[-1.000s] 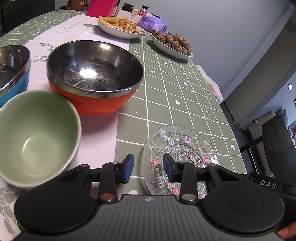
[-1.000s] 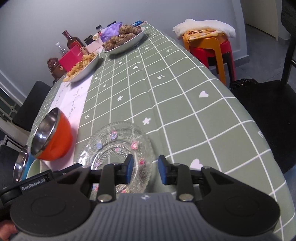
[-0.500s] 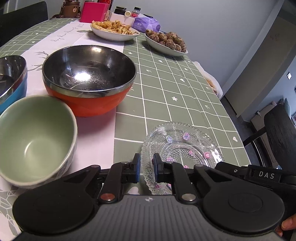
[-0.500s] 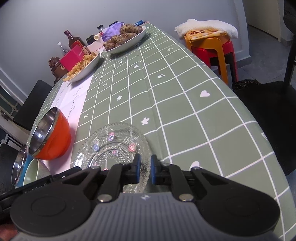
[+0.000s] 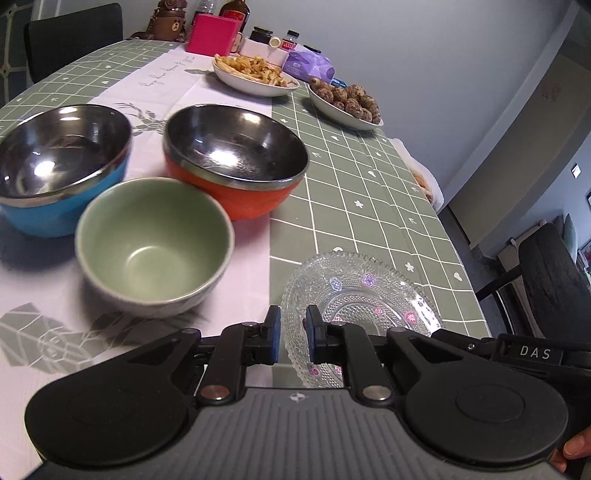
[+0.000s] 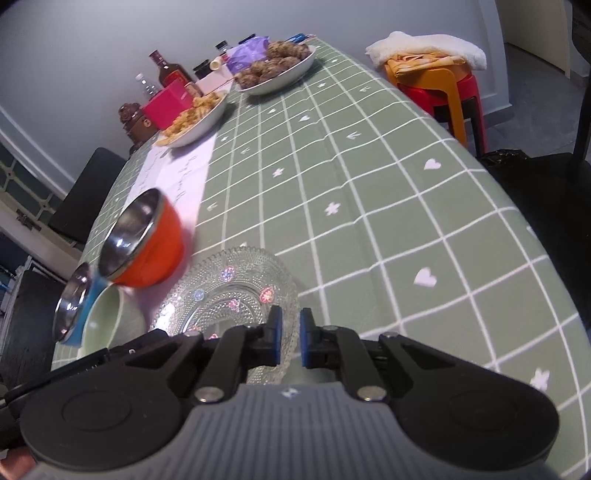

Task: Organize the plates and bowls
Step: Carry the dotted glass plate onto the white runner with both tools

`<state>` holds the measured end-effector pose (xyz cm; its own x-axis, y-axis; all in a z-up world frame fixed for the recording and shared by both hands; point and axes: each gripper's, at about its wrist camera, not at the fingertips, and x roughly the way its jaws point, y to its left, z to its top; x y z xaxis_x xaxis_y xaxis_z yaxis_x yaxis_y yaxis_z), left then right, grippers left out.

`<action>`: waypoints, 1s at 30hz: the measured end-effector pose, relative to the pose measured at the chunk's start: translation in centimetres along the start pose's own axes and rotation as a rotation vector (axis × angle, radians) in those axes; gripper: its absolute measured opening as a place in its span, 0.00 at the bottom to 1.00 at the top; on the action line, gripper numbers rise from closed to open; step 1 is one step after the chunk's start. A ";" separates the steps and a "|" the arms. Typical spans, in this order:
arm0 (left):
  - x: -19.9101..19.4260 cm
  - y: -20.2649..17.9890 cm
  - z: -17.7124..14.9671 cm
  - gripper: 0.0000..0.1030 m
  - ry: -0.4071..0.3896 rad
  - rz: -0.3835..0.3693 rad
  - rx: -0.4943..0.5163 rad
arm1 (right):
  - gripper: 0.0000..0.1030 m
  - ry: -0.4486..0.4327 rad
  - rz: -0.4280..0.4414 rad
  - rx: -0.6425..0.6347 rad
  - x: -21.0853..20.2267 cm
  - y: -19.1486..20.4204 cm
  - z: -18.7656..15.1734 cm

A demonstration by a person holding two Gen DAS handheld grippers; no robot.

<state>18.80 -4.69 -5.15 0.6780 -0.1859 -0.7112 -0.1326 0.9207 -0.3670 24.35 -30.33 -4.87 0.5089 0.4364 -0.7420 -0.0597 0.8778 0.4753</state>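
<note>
A clear glass plate (image 5: 364,295) with small pink and blue flowers is held between both grippers and looks tilted above the green checked tablecloth (image 5: 354,192). My left gripper (image 5: 293,334) is shut on its left rim. My right gripper (image 6: 287,341) is shut on its right rim; the plate also shows in the right wrist view (image 6: 236,291). A green ceramic bowl (image 5: 153,243), an orange steel-lined bowl (image 5: 236,166) and a blue steel-lined bowl (image 5: 61,166) stand close together to the left of the plate.
Two white dishes of food (image 5: 255,75) (image 5: 345,105), a pink box (image 5: 212,35), bottles and jars stand at the table's far end. A red and orange stool stack with a towel (image 6: 439,70) and a dark chair (image 5: 550,280) stand beside the table.
Both grippers closed from open onto the glass plate's rims. The plate has been raised and both views have shifted left, so the blue bowl now shows fully.
</note>
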 end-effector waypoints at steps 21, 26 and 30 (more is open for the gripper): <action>-11.6 5.0 -3.2 0.15 -0.080 0.020 0.003 | 0.07 0.021 0.161 -0.054 -4.7 5.9 -7.4; -12.7 7.3 -4.7 0.15 -0.074 0.032 -0.043 | 0.07 0.048 0.175 -0.130 -4.6 7.7 -9.0; -12.5 8.5 -6.1 0.15 -0.038 0.045 -0.062 | 0.07 0.094 0.174 -0.176 -4.1 8.3 -9.9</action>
<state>4.79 3.40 -3.09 0.6973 -0.1301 -0.7049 -0.2072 0.9048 -0.3719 13.25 -22.86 -2.60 0.3967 0.5927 -0.7010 -0.2915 0.8054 0.5160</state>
